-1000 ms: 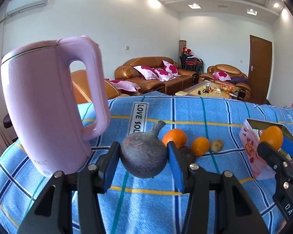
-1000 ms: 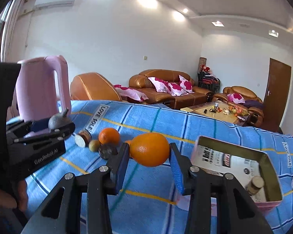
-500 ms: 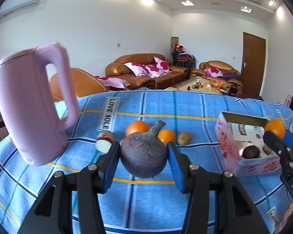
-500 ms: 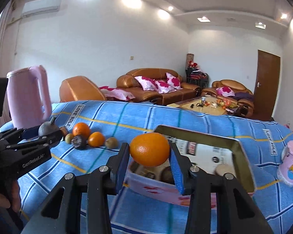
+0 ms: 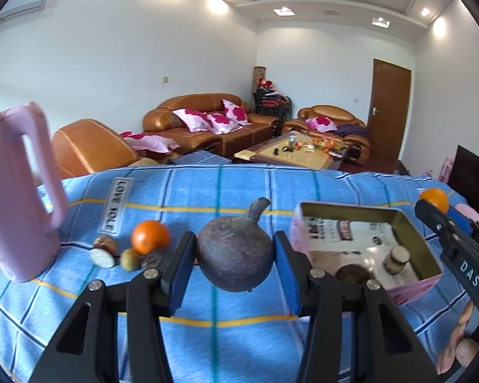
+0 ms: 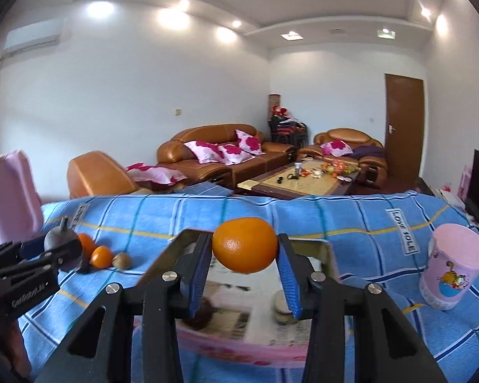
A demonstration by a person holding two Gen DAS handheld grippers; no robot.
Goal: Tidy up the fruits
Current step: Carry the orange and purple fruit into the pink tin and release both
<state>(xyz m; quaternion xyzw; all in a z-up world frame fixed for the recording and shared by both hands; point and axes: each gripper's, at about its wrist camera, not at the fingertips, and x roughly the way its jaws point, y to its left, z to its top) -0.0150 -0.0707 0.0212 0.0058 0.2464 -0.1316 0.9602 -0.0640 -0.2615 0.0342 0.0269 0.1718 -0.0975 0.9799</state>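
Observation:
My left gripper [image 5: 234,255] is shut on a dark purple round fruit with a stem [image 5: 234,253], held above the blue cloth just left of the pink box [image 5: 412,289]. My right gripper [image 6: 244,257] is shut on an orange [image 6: 244,245], held over the open pink box [image 6: 239,343]. The box holds a dark fruit [image 6: 201,316] and a pale cut piece [image 6: 281,309]. An orange [image 5: 150,236], a small brown fruit [image 5: 129,259] and a cut piece [image 5: 103,252] lie on the cloth at left.
A tall pink kettle [image 5: 14,198] stands at the left of the table. A pink cup [image 6: 453,269] stands right of the box. The blue checked tablecloth [image 5: 239,344] covers the table. Sofas and a coffee table lie beyond the far edge.
Both grippers have moved right with their fruits. The right one went from beside the box to over it. The kettle and loose fruits slid left in the left wrist view.

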